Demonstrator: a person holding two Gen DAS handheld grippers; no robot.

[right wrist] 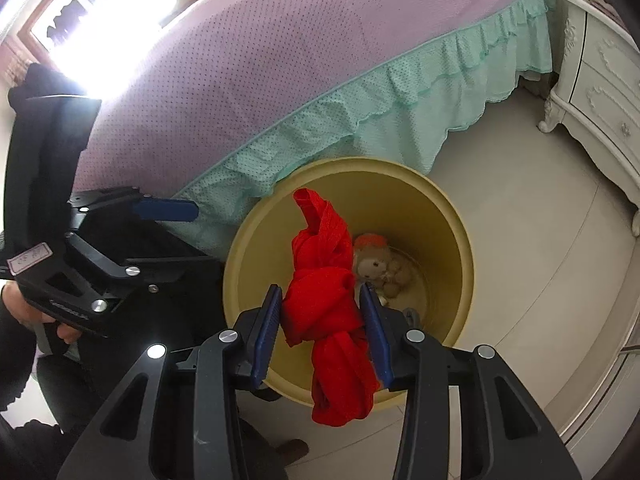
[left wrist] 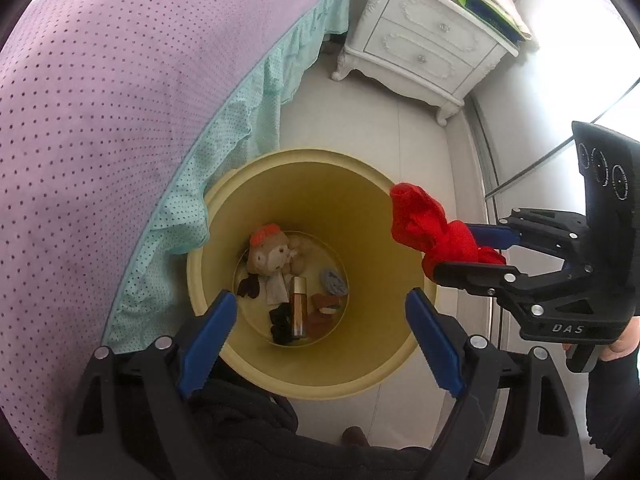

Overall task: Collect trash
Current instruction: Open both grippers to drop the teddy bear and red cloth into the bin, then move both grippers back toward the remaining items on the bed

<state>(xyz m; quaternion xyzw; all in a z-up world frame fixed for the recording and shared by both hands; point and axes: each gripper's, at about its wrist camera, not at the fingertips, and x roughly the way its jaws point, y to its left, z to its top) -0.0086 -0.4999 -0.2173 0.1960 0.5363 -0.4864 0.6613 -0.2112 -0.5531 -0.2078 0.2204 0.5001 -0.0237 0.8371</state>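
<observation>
The right hand-held gripper (right wrist: 322,322) is pinching a knotted red cloth (right wrist: 328,312) between its blue pads, and the cloth is hanging over the open mouth of a yellow trash bin (right wrist: 452,216). In the left wrist view the same right hand-held gripper (left wrist: 490,252) is coming in from 3 o'clock, and the red cloth (left wrist: 428,232) is sitting just above the bin's rim (left wrist: 208,216) on that side.

The left hand-held gripper (left wrist: 320,332) is hovering over the near edge of the bin with its fingers spread wide and nothing between them. In the right wrist view it (right wrist: 176,216) is showing at 9 o'clock, beside the bin.

At the bottom of the bin some things are already lying: a small plush doll with an orange cap (left wrist: 268,250), a little brown bottle (left wrist: 299,306), a grey-blue piece (left wrist: 334,283), and some dark and brownish scraps that I cannot tell apart well.

A bed with a purple dotted cover (left wrist: 100,120) is filling the side from 9 to 12 o'clock, and its mint green frill (left wrist: 180,208) is hanging down and touching the bin's rim at about 10 o'clock. A white nightstand with two drawers (left wrist: 424,40) is standing at 1 o'clock on the pale tiled floor (left wrist: 360,120), well apart from the bin, with green and blue papers (left wrist: 480,4) lying on top.
</observation>
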